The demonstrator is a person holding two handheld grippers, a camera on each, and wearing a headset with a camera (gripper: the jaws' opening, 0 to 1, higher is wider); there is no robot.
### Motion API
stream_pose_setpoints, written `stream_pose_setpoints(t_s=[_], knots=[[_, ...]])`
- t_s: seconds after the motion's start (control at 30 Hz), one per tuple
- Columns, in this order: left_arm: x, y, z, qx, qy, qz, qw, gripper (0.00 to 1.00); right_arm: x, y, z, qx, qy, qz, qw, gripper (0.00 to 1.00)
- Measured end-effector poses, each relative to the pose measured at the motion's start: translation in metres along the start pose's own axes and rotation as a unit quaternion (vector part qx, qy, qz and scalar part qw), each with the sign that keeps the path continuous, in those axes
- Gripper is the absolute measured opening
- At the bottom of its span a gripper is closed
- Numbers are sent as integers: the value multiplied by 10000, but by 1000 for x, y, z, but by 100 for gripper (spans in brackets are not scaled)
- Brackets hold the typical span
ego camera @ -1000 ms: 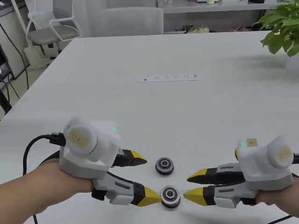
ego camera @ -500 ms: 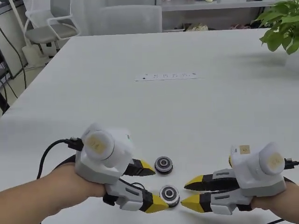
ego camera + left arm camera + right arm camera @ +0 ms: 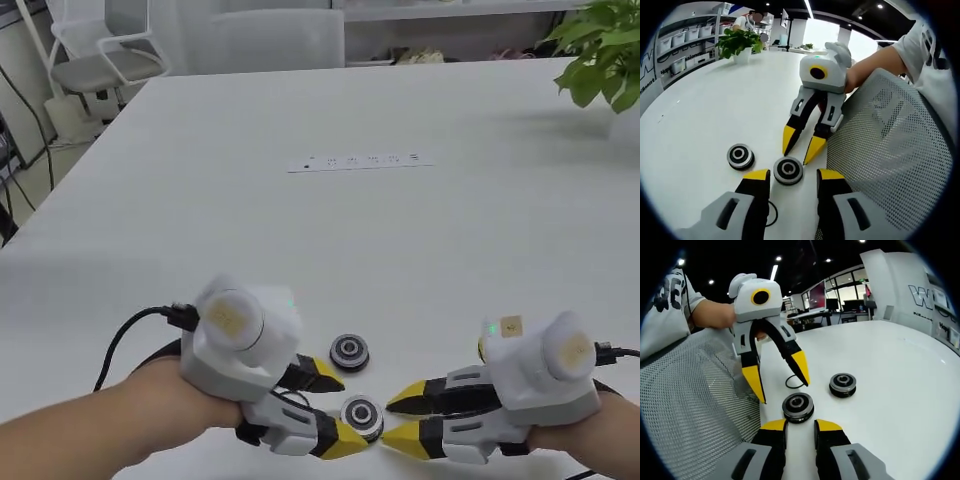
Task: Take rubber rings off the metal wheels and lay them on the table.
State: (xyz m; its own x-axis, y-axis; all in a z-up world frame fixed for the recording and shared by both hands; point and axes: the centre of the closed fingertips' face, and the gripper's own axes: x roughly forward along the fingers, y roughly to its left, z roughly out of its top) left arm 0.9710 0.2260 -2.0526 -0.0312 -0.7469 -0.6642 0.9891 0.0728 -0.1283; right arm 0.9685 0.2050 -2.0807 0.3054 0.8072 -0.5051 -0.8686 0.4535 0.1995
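Note:
Two small metal wheels with black rubber rings lie on the white table (image 3: 300,240). The near wheel (image 3: 362,416) (image 3: 788,170) (image 3: 798,406) sits just ahead of both grippers' tips. The second wheel (image 3: 349,351) (image 3: 740,156) (image 3: 842,384) lies a little beyond it. My left gripper (image 3: 352,409) (image 3: 792,176) (image 3: 780,376) is open, its yellow tips on either side of the near wheel. My right gripper (image 3: 386,419) (image 3: 800,426) (image 3: 801,144) faces it from the other side, open, tips close to the wheel. A loose thin black ring (image 3: 796,381) (image 3: 771,215) lies flat beneath the left gripper.
A white power strip (image 3: 360,160) lies mid-table. A potted plant (image 3: 605,50) stands at the far right corner, and a chair (image 3: 100,60) beyond the far left edge. Grey mesh of a chair back (image 3: 880,150) (image 3: 695,400) sits close behind the table's near edge.
My left gripper has moved right, bringing its tips around the near wheel. The right gripper has edged left toward the same wheel. Both wheels stay put.

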Motion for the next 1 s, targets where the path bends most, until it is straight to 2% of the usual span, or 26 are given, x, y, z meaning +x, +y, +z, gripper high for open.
stream_pose_setpoints(t_s=[0.43,0.77,0.83,0.93,1.0], knots=[[9,0,-2,81,15,-33,10000,19,4,1,0,-161,54,27,9999,17],[11,4,-2,192,-95,133,9997,11,5,-2,0,-201,59,4,9998,15],[11,5,-2,317,-84,194,9993,9,5,-2,0,-217,61,-5,9997,14],[13,5,-2,766,-24,303,9966,8,6,-2,1,-244,66,3,9997,15],[14,3,-1,811,-12,348,9961,7,6,-1,1,-302,79,16,9995,15]])
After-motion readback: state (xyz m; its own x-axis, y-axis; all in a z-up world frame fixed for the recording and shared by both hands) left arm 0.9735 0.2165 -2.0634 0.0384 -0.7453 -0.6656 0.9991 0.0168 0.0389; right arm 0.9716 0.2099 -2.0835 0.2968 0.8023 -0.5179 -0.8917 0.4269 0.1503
